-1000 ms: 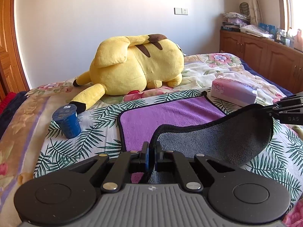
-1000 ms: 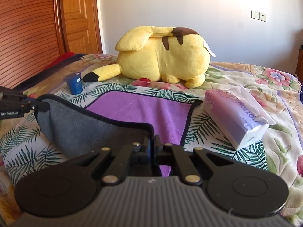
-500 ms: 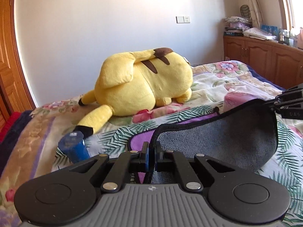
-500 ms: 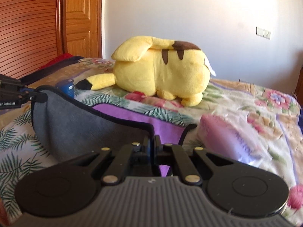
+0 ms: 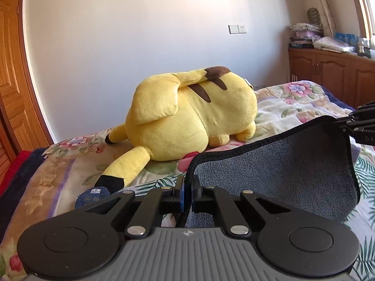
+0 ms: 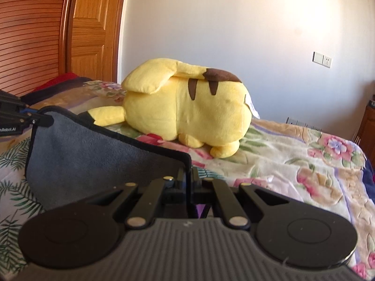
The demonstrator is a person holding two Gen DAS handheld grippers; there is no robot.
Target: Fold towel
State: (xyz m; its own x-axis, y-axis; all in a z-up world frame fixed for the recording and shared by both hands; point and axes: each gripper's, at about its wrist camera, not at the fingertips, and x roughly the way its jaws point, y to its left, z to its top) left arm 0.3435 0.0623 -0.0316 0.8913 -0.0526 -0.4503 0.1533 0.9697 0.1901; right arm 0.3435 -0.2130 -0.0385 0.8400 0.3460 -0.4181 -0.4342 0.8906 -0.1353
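Holding the towel edge lifted over the bed

Hanging between your two tools, the grey terry towel with black piped edging is raised off the floral-print bedspread, its grey underside facing both cameras and its top hem sagging in a shallow curve from one corner to the other. A sliver of purple cloth shows below the fingers in the right wrist view, so the other face looks purple. Your left hand-held gripper has its fingers pressed together on one corner of the towel; your right hand-held gripper is likewise clamped on the opposite corner. Each tool also appears at the edge of the other's view, pinching its corner.

Readable writing is scarce. On the side of the left tool, seen from the right wrist camera, you can make out "nRobot.AI". On the right tool, seen from the left camera, only "DA" shows before the frame cuts it. The small dark-blue round-lidded container near the tail of the large yellow plush toy with brown stripes carries a label too small to read.
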